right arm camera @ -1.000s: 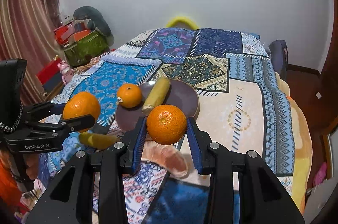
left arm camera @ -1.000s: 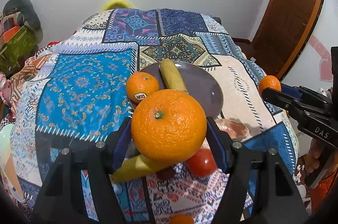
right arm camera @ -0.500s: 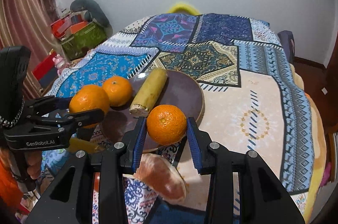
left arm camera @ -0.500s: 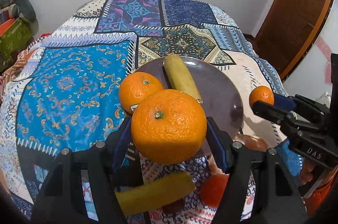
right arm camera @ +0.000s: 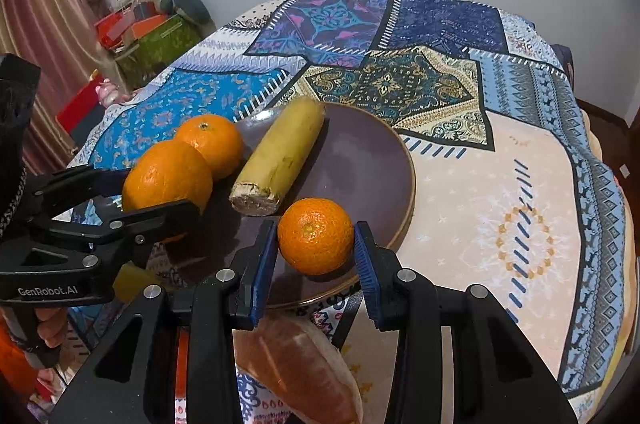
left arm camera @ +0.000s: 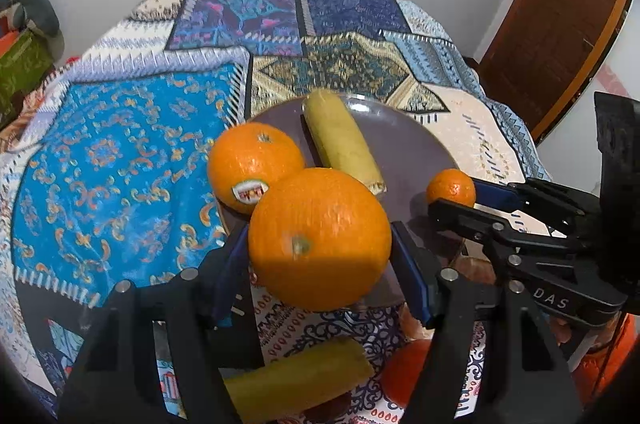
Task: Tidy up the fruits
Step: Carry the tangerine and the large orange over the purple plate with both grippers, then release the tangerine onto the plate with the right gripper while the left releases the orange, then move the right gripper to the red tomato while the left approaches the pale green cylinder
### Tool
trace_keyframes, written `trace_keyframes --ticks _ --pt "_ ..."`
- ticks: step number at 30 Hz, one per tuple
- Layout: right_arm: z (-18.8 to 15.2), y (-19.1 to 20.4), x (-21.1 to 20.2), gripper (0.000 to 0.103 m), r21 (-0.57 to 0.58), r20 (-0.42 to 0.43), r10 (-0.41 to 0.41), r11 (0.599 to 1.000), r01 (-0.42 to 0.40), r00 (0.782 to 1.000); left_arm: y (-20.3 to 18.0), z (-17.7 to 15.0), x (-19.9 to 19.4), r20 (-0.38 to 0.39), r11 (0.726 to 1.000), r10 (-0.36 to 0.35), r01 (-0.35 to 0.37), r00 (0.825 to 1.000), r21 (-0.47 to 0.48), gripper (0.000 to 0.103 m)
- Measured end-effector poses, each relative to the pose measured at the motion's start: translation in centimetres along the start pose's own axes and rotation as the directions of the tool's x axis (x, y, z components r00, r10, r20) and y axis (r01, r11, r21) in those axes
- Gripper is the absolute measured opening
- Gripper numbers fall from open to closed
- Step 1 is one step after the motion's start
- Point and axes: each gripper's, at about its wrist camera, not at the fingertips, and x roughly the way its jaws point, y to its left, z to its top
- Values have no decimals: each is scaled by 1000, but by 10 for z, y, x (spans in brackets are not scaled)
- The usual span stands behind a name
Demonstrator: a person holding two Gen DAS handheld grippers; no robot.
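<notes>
A dark purple plate [left arm camera: 412, 152] [right arm camera: 360, 160] lies on the patterned cloth. On it are a stickered orange [left arm camera: 252, 176] [right arm camera: 210, 144] and a short yellow banana piece [left arm camera: 342, 142] [right arm camera: 280, 158]. My left gripper [left arm camera: 320, 244] is shut on a large orange [left arm camera: 320, 236] [right arm camera: 166, 180], held over the plate's near left edge. My right gripper [right arm camera: 316, 244] is shut on a small mandarin [right arm camera: 316, 240] [left arm camera: 451, 188], held over the plate's near right rim.
Off the plate, near me, lie another banana piece [left arm camera: 300, 380], a red tomato [left arm camera: 404, 372] and a peach-coloured fruit [right arm camera: 304, 372]. Boxes and clutter [right arm camera: 152, 32] sit beyond the left edge. A wooden door [left arm camera: 560, 12] stands at right.
Both grippers have moved forward and lower with their fruit, from short of the plate to over its near edge. Each grip has stayed shut.
</notes>
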Motion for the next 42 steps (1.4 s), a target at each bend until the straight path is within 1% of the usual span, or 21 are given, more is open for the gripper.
trace_keyframes --ticks 9,10,11,13,19,26,30,33,36,40,42 --pt "-1 1 2 36 -13 -15 -8 1000 8 1000 -4 0 -4 14 1000 4 -4 1000 -7 69" --pt "-1 2 1 39 -14 -10 -8 1000 8 1000 -4 0 -7 19 1000 4 -4 1000 -5 70" --pt "0 2 -1 45 -14 -5 -9 1000 9 1000 -5 0 -10 25 1000 8 -7 1000 -2 70" --pt "0 4 -5 49 -15 12 -20 1000 20 1000 -6 -1 -18 43 1000 18 -18 999 2 72" --pt "-1 9 -21 49 -17 33 -26 1000 26 999 -2 -7 -41 62 1000 29 -29 998 -5 73" --pt "-7 17 -46 49 -14 58 -20 1000 21 998 5 -28 -64 49 999 52 -52 997 -2 73" --pt "-15 27 -59 49 -25 66 -29 999 30 997 10 -44 -76 38 998 62 -61 997 -10 80" --pt "-19 34 -66 49 -38 67 -37 999 39 997 15 -55 -82 25 998 66 -65 998 -16 81" --pt "-25 40 -72 50 -38 67 -31 999 34 997 21 -66 -85 6 998 66 -66 998 -23 82" --pt "-33 49 -76 53 -34 67 -28 999 30 997 25 -80 -82 -20 997 72 -72 997 -13 83" --pt "-37 52 -75 54 -34 59 -26 999 28 998 26 -86 -80 -28 997 79 -79 996 -7 83"
